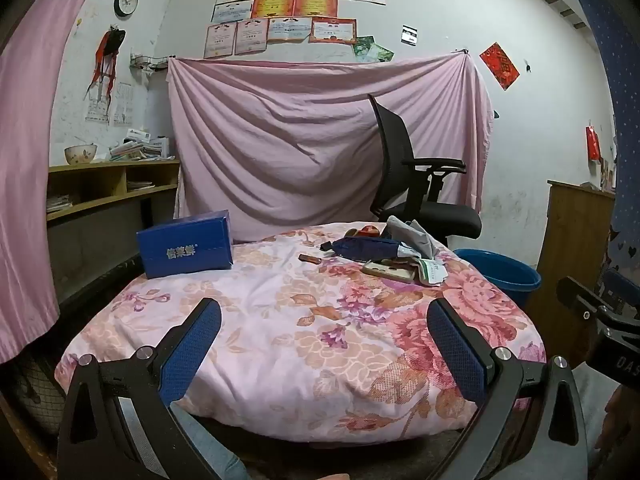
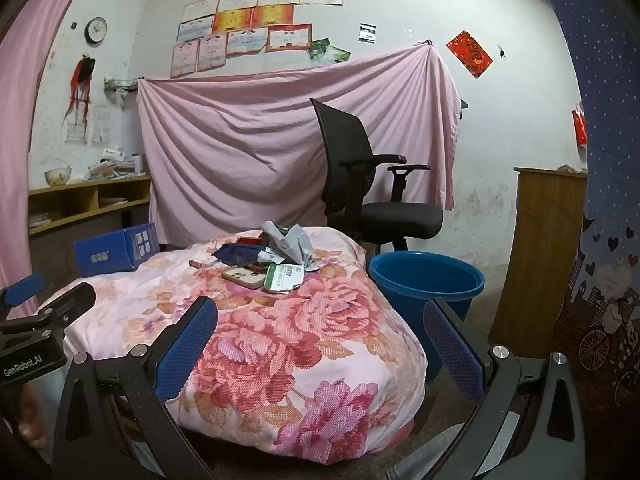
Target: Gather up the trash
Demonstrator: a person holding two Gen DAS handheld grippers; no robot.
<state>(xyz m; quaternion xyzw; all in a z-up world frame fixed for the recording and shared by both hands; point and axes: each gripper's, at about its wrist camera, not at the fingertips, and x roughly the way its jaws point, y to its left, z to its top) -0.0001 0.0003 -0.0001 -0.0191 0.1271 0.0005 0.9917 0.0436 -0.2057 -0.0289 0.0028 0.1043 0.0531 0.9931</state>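
A pile of trash [image 1: 394, 250] lies at the far right of a table under a floral cloth [image 1: 280, 320]: crumpled grey paper [image 2: 290, 240], a dark blue wrapper [image 2: 238, 254], a green-white packet [image 2: 286, 278], a beige flat pack [image 2: 244, 277] and a small brown piece [image 1: 310, 258]. A blue bucket [image 2: 426, 284] stands on the floor right of the table. My left gripper [image 1: 324, 344] is open and empty over the near cloth. My right gripper [image 2: 320, 344] is open and empty near the table's right edge.
A blue box [image 1: 186, 244] stands at the table's far left. A black office chair [image 2: 368, 184] is behind the table, before a pink sheet. Wooden shelves [image 1: 112, 184] stand left, a wooden cabinet [image 2: 540, 260] right. The other gripper shows at each view's edge.
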